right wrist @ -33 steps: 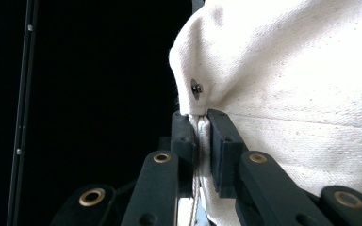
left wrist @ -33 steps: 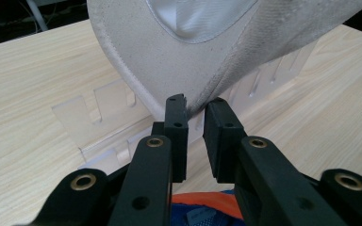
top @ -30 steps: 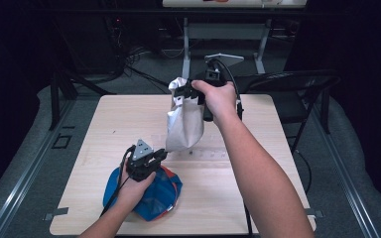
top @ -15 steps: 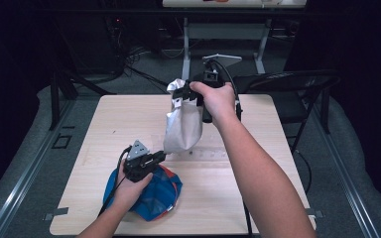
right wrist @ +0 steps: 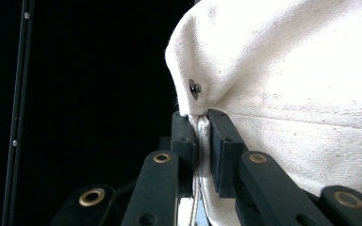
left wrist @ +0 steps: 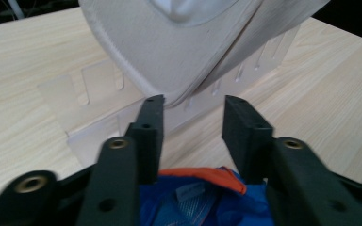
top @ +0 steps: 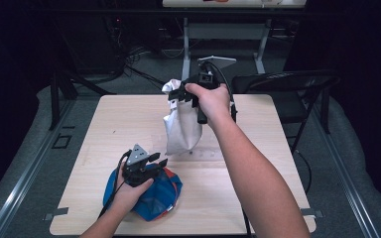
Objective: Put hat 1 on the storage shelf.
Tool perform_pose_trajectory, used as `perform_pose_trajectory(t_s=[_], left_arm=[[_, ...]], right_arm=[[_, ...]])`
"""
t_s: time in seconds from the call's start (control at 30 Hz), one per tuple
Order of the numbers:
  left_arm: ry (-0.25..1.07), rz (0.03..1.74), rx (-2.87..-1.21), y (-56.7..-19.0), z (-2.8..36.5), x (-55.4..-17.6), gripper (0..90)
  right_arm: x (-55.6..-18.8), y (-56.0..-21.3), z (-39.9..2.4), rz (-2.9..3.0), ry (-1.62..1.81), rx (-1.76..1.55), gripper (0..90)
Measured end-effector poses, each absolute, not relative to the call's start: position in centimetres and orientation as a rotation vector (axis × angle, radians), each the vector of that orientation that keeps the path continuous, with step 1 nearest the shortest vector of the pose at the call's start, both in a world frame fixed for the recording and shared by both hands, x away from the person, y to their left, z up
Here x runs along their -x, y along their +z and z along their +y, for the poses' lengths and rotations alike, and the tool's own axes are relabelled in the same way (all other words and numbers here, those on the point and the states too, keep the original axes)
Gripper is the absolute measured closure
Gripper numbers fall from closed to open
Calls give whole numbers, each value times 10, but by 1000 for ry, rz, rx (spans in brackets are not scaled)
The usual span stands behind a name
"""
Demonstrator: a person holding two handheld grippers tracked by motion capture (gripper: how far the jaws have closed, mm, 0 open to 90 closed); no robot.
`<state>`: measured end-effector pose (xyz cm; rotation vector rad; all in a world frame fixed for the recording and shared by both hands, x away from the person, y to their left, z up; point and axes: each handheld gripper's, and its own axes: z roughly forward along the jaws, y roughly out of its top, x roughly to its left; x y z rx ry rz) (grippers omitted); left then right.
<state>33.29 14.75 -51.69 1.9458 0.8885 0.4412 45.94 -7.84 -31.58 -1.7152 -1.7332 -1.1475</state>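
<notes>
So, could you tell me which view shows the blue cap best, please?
The high view: the blue cap lies on the table's near edge, partly under the left hand-held gripper. The left gripper view catches just a blue and orange strip between the jaws. The right gripper view has the white cap instead.

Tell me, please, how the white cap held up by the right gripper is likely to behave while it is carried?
The white cap probably stays floppy: it hangs slack below the right gripper, which pinches only an edge of it. Its brim looks stiffer and keeps its curve. It seems light, since one small pinch carries it, though it may swing.
</notes>
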Motion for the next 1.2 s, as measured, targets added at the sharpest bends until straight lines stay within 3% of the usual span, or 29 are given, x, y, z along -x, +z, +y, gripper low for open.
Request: perform_pose_trajectory(t_s=[0.17, 0.33, 0.37, 0.63, 1.2], left_arm=[[505, 885, -1957, -509, 132, -337, 515], [539, 908, -1983, -509, 127, -344, 649], [529, 912, -1987, -509, 128, -345, 742], [519, 919, -1955, -514, 140, -348, 827], [448, 996, -1961, -546, 152, -350, 849]], right_arm=[[-459, -316, -75, -1736, -1149, 1708, 818], [-459, -316, -72, -1729, -1156, 1712, 818], [-459, -316, -72, -1728, -1156, 1709, 818], [-460, -320, -66, -1736, -1140, 1700, 818], [-461, -343, -53, -1833, -992, 1733, 818]])
